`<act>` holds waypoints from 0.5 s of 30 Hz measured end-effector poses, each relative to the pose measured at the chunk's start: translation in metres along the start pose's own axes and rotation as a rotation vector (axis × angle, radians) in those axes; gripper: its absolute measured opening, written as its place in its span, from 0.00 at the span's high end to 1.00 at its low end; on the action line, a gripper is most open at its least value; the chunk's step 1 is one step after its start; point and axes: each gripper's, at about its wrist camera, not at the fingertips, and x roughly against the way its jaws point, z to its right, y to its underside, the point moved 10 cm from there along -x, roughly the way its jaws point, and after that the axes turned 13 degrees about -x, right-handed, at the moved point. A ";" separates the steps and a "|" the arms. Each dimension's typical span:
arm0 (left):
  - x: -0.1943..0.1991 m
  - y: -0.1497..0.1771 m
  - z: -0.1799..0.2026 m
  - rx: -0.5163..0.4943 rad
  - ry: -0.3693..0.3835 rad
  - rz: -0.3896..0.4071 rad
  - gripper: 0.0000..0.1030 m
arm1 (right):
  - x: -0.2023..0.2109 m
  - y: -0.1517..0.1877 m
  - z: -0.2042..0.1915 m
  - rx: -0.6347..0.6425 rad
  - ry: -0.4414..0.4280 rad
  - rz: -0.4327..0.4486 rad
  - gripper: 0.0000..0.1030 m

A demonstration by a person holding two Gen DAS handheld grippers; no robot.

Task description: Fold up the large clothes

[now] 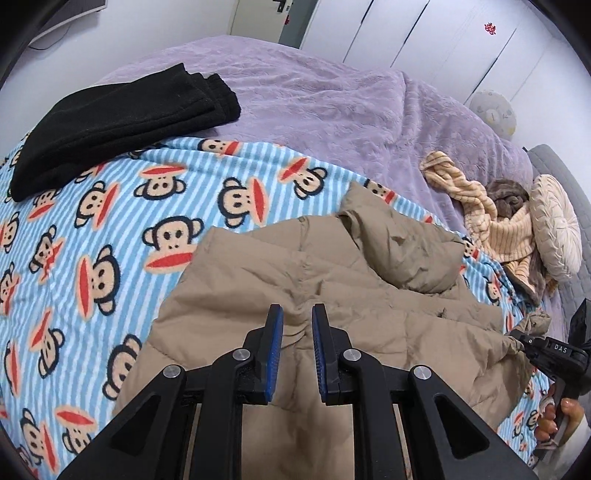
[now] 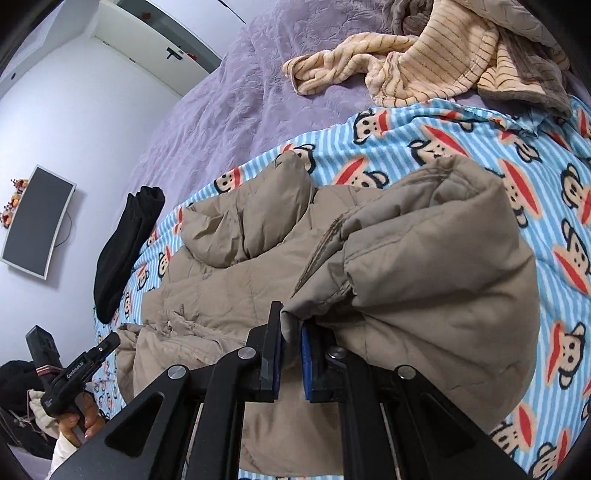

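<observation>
A tan padded jacket [image 1: 332, 295] lies crumpled on a blue striped monkey-print blanket [image 1: 110, 221] on the bed. My left gripper [image 1: 297, 321] is shut on a pinch of the jacket's fabric, which creases between its blue pads [image 1: 277, 332]. In the right wrist view a thick flap of the jacket [image 2: 424, 277] is lifted over my right gripper [image 2: 291, 325], which is shut on its edge. Each gripper shows in the other's view: the right gripper [image 1: 517, 338] at the jacket's far right edge, the left gripper [image 2: 116, 339] at its lower left corner, both held by a person's hands.
A folded black garment [image 1: 110, 122] lies at the blanket's far left. A cream striped garment [image 1: 476, 214] and a round pillow [image 1: 557, 225] sit at the right on the purple bedspread [image 1: 314, 92]. White wardrobe doors [image 1: 406, 29] stand behind. A monitor [image 2: 37, 221] hangs on the wall.
</observation>
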 end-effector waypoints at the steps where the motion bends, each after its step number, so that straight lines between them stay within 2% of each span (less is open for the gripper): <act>1: -0.002 0.001 -0.007 0.001 -0.015 -0.006 0.82 | -0.008 -0.005 0.003 -0.009 0.011 0.001 0.91; 5: -0.013 0.017 -0.039 0.019 -0.059 -0.072 0.82 | -0.037 -0.016 0.020 -0.067 0.018 -0.029 0.91; 8: -0.012 0.023 -0.059 0.038 -0.079 -0.079 0.82 | -0.045 -0.015 0.027 -0.095 -0.007 -0.071 0.88; 9: -0.012 0.024 -0.063 0.048 -0.077 -0.080 0.77 | -0.045 -0.015 0.029 -0.101 -0.009 -0.082 0.87; 10: -0.010 0.024 -0.066 0.060 -0.070 -0.082 0.39 | -0.043 -0.015 0.030 -0.100 -0.009 -0.091 0.87; 11: -0.009 0.023 -0.069 0.074 -0.072 -0.080 0.15 | -0.040 -0.015 0.031 -0.093 -0.004 -0.099 0.85; 12: -0.006 0.021 -0.073 0.087 -0.095 -0.066 0.00 | -0.036 -0.016 0.031 -0.079 0.000 -0.098 0.78; 13: -0.003 0.018 -0.073 0.087 -0.092 -0.046 0.00 | -0.031 -0.018 0.032 -0.065 0.009 -0.094 0.60; 14: -0.004 0.016 -0.071 0.078 -0.071 -0.054 0.00 | -0.025 -0.019 0.032 -0.050 0.019 -0.088 0.47; 15: -0.008 0.015 -0.071 0.076 -0.066 -0.065 0.00 | -0.018 -0.021 0.032 -0.037 0.022 -0.077 0.25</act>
